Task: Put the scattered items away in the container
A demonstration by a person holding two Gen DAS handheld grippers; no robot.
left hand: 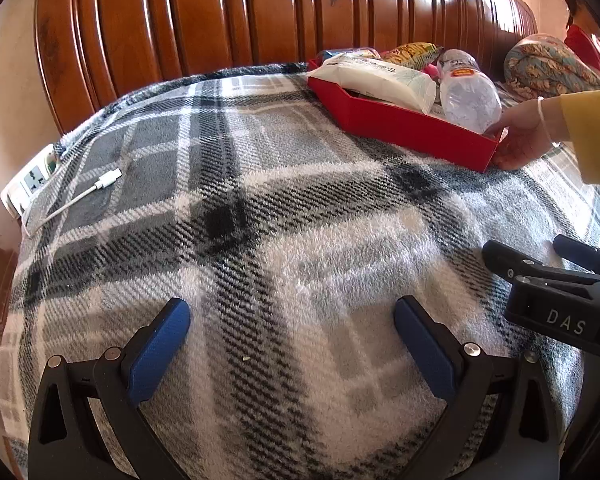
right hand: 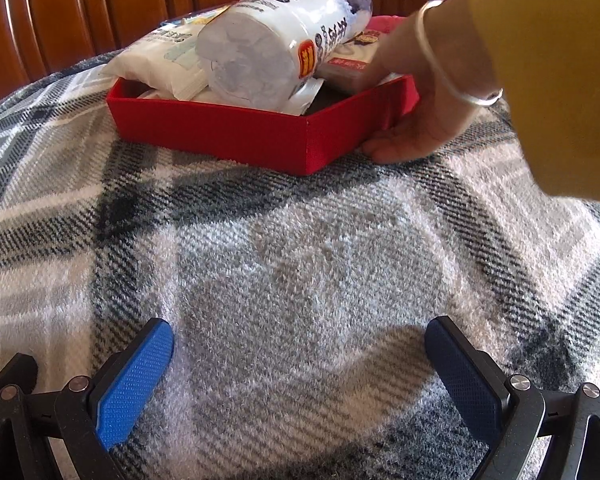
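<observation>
Both grippers spread wide, grasping nothing: left gripper (left hand: 292, 314), right gripper (right hand: 299, 334) hover over bare blanket (left hand: 260, 208). Red tray (right hand: 220, 132) sits at far side near headboard (left hand: 220, 8), already piled — wipes pack (left hand: 380, 80), bottle (right hand: 268, 52), snack bags behind. Bare hand (right hand: 416, 120) touches tray's right end. No loose items in front of jaws; task looks near done. Risks: bottle lies on top of heap, could roll out if tray is nudged; soft blanket gives tray poor footing. Cable (left hand: 76, 200) at left edge, well apart, may get forgotten.
</observation>
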